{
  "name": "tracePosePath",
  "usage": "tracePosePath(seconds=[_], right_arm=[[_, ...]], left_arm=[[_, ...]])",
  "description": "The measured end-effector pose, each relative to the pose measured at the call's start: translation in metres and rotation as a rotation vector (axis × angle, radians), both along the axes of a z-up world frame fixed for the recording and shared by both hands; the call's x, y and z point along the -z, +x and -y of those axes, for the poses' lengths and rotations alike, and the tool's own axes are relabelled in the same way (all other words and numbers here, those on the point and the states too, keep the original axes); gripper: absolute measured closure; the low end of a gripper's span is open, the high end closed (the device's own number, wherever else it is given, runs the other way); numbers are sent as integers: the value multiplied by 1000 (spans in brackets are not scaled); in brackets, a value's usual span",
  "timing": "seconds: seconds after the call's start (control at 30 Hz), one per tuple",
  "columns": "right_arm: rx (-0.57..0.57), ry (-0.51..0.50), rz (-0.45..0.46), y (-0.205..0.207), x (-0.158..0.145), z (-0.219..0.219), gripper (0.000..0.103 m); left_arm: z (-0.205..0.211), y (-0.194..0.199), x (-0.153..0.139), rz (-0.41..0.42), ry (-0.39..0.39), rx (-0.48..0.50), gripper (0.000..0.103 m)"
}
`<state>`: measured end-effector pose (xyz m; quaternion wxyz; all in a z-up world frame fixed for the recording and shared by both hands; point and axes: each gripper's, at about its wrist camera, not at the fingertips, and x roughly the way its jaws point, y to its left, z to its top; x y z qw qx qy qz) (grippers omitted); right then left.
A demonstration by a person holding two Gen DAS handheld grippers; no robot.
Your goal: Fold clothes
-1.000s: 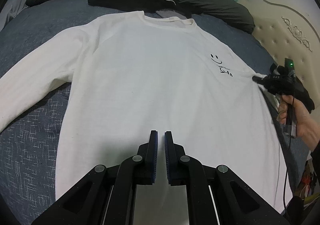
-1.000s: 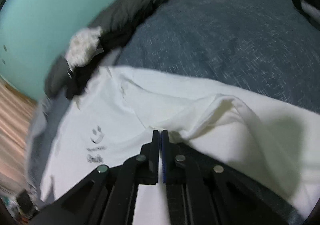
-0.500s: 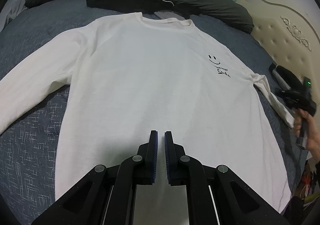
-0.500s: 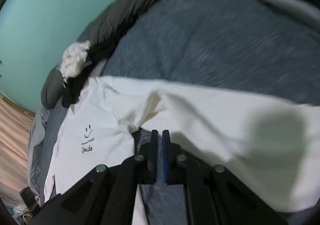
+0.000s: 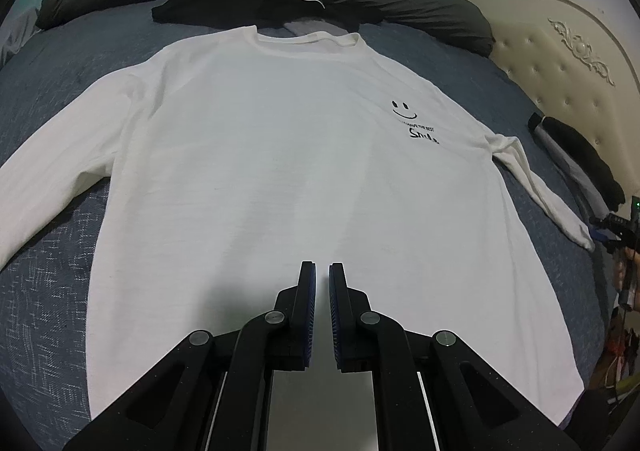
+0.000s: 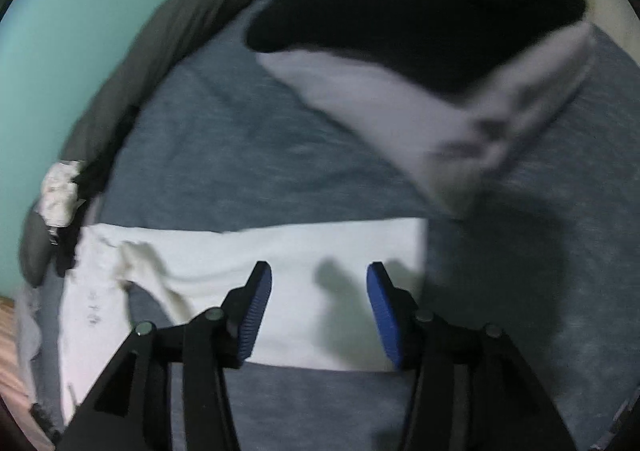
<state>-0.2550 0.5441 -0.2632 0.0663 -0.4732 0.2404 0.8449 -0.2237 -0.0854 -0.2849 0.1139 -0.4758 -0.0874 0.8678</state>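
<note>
right hand-held gripper (image 6: 320, 283) opening over sleeve (image 6: 304, 251), folded black-and-grey garment (image 6: 420, 51) beyond

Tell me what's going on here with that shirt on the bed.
A person with a gripper in each hand is laying out a white long-sleeve shirt face up on a blue bedspread for folding. The right gripper hangs over the shirt's straightened sleeve, jaws opening, nothing between them. The left gripper is shut and empty above the hem.

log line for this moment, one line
step: shirt spread | white shirt: flat on bed | left gripper: shut, empty | right gripper: opening over sleeve, nothing gripped
</note>
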Motion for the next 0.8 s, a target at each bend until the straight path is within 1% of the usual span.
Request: tracePosePath(seconds=[0.2, 0.33, 0.37, 0.4, 0.43, 0.47, 0.5, 0.57, 0.63, 0.8], right_arm=[[29, 69, 37, 1, 13, -17, 51], [6, 60, 21, -4, 18, -13, 52], [-5, 70, 17, -5, 18, -9, 57], [-17, 86, 14, -5, 17, -4, 77], [-30, 105, 11, -6, 16, 2, 86], [-45, 129, 11, -7, 15, 10, 94], [-62, 152, 8, -7, 14, 16, 97], [-87, 192, -13, -8, 7, 25, 98], [-91, 225, -50, -11, -7, 29, 98], [-102, 285, -155, -27, -57, 26, 98]], left_arm=[[-1, -2, 4, 8, -7, 4, 96], [-3, -2, 6, 11, -12, 8, 96], [-3, -3, 6, 13, -13, 8, 96], [-4, -3, 7, 15, -13, 8, 96], [-4, -4, 7, 16, -12, 9, 96], [-4, -4, 7, 17, -12, 10, 96], [-4, -4, 7, 16, -12, 11, 96], [-4, -3, 7, 13, -16, 11, 96], [-4, -3, 6, 11, -16, 12, 96], [-7, -3, 6, 10, -14, 16, 96]])
